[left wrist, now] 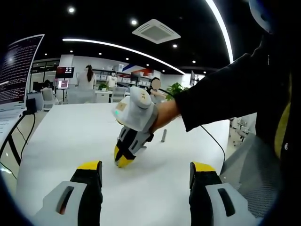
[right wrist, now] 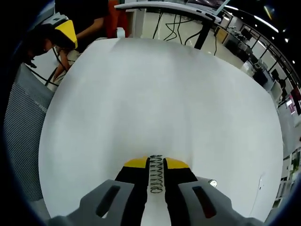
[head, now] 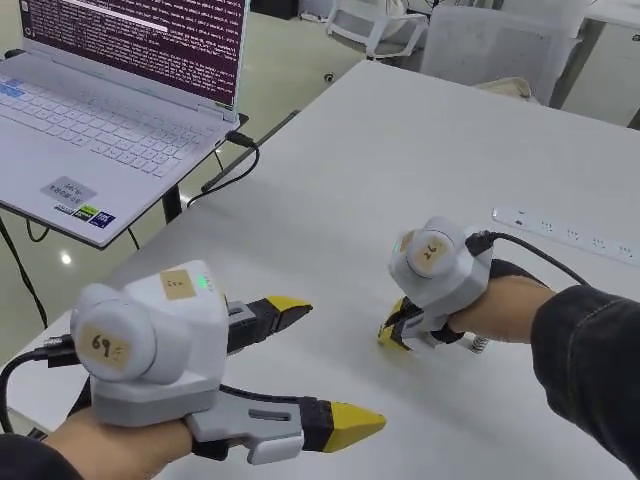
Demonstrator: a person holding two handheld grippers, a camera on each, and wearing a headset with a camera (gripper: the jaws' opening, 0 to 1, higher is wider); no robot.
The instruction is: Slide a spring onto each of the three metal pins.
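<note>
My right tongs (right wrist: 156, 164) are pinched narrow on a spring (right wrist: 156, 178). It lies lengthwise in the slot between the two yellow-tipped jaws, with its coils running out toward the tips. In the head view those tips are down against the white tabletop (head: 400, 150), with my hand close behind them. My left tongs (head: 325, 365) hold nothing and stand wide, low over the near part of the tabletop, well apart from the right ones and pointing their way. In the left gripper view a small grey pin (left wrist: 163, 136) sits just beyond my right hand, upright as far as I can tell (too small to say whether it already wears a spring). I judge the spring to be very light thin wire that is soft along its length. It would squash or kink under a hard squeeze, and the bare steel is slick enough to flick out of the jaws if I loosen them carelessly. Held as it is now, most of its length sits inside the slot. I think it would thread better gripped lightly across the coils near one end, so that the open end reaches past the tips to meet the pin. The pin looks light enough to topple at a nudge, so the free left tongs could steady it low down.
</note>
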